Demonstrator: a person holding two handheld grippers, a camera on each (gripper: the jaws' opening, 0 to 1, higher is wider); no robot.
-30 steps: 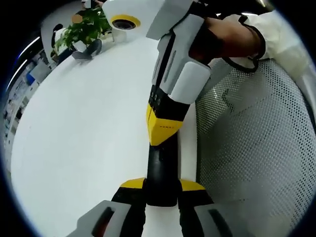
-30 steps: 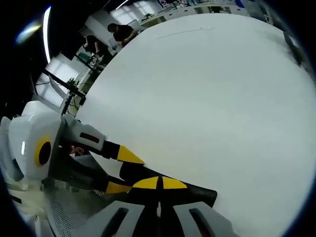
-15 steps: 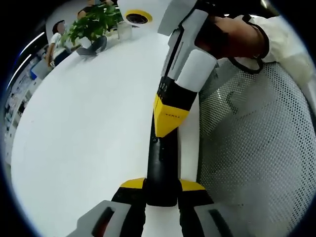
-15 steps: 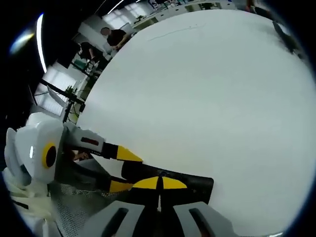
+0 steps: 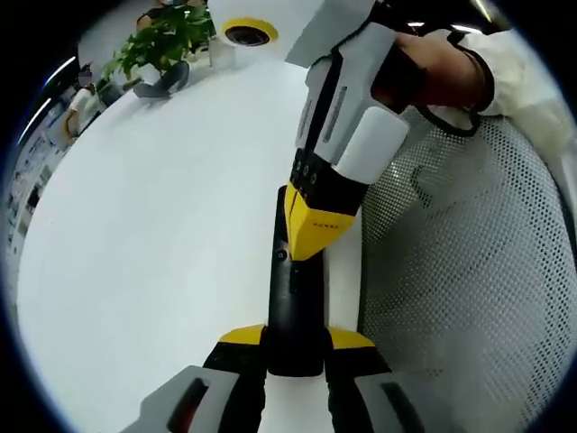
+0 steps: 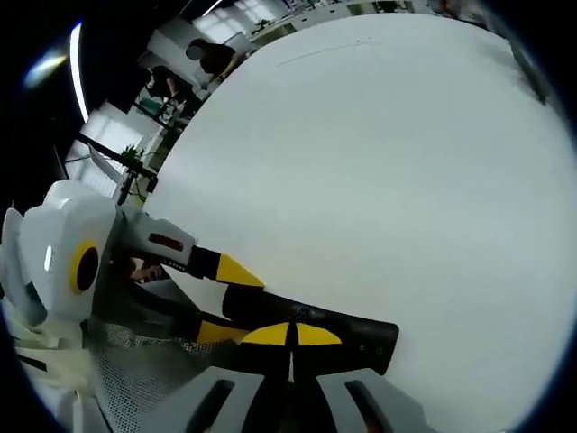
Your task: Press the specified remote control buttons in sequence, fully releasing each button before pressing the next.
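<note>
A long black remote [image 5: 293, 293] lies lengthwise between the yellow-tipped jaws of my left gripper [image 5: 295, 339], which is shut on its near end. It is held low over the white table [image 5: 153, 207]. From above, my right gripper [image 5: 312, 242] comes down with its yellow tips closed together and rests on the remote's upper face near a small button. In the right gripper view, the right gripper [image 6: 290, 336] is shut with the remote [image 6: 365, 336] just beyond its tips. The left gripper [image 6: 221, 302] clamps the remote from the left.
A white mesh chair back [image 5: 451, 298] stands close on the right of the table edge. A potted plant [image 5: 162, 41] and a small grey object sit at the table's far end. A person's hand and sleeve [image 5: 442, 68] hold the right gripper. People stand far off [image 6: 216, 59].
The right gripper's closed tip has shifted slightly along the remote's top. The left gripper keeps the same hold. Both views have swayed a little.
</note>
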